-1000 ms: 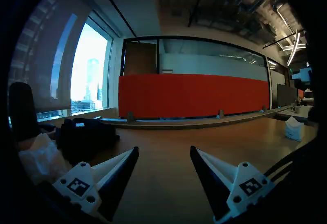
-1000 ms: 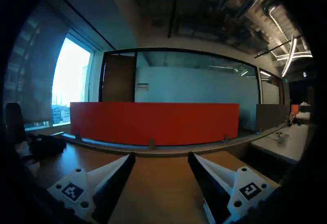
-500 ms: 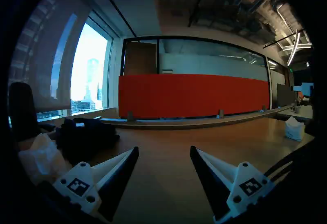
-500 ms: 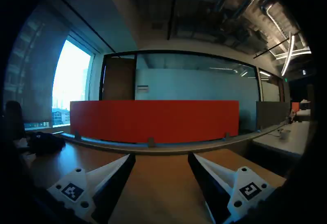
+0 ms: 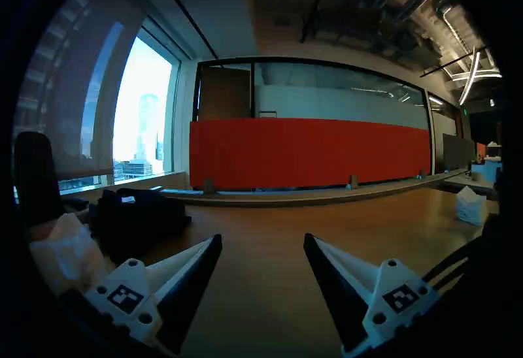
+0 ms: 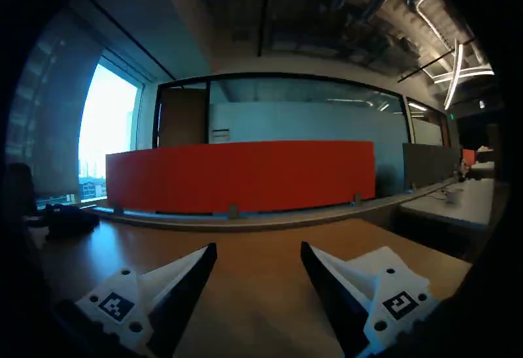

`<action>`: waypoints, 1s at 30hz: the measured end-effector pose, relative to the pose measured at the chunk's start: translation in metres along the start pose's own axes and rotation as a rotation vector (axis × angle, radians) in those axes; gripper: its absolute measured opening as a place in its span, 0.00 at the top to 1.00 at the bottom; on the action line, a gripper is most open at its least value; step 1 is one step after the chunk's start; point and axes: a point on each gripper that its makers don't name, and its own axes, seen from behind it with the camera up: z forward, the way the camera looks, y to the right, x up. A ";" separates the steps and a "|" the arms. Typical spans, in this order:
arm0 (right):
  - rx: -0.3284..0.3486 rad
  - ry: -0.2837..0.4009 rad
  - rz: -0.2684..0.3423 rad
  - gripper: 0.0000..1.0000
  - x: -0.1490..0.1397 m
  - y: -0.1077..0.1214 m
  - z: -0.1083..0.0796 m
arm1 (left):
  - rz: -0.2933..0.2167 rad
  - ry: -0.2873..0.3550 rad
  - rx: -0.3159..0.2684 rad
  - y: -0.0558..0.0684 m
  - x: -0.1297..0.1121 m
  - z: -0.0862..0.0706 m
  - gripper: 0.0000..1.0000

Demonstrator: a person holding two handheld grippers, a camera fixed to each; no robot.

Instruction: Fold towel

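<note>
L gripper (image 5: 262, 236) and R gripper (image 6: 258, 244) both hang wide open over the wooden desk (image 5: 261, 211), nothing btwn the fingers, facing a red partition (image 5: 307, 152). In the left gripper view a pale crumpled bundle (image 5: 65, 253) sits beside a dark bag (image 5: 137, 217), far left; can't tell if it's the towel.

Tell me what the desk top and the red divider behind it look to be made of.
Desk top: likely wood or wood-look laminate, with a smooth, semi-gloss finish. It is an even warm brown with a soft sheen from the window light.
Red divider: a flat, matte panel in uniform red with no glare. It could be fabric-covered or painted; the pictures do not settle which.
</note>
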 end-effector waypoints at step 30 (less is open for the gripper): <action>0.018 -0.017 -0.031 0.00 -0.039 -0.002 -0.002 | 0.000 0.000 0.000 0.000 -0.001 0.000 0.07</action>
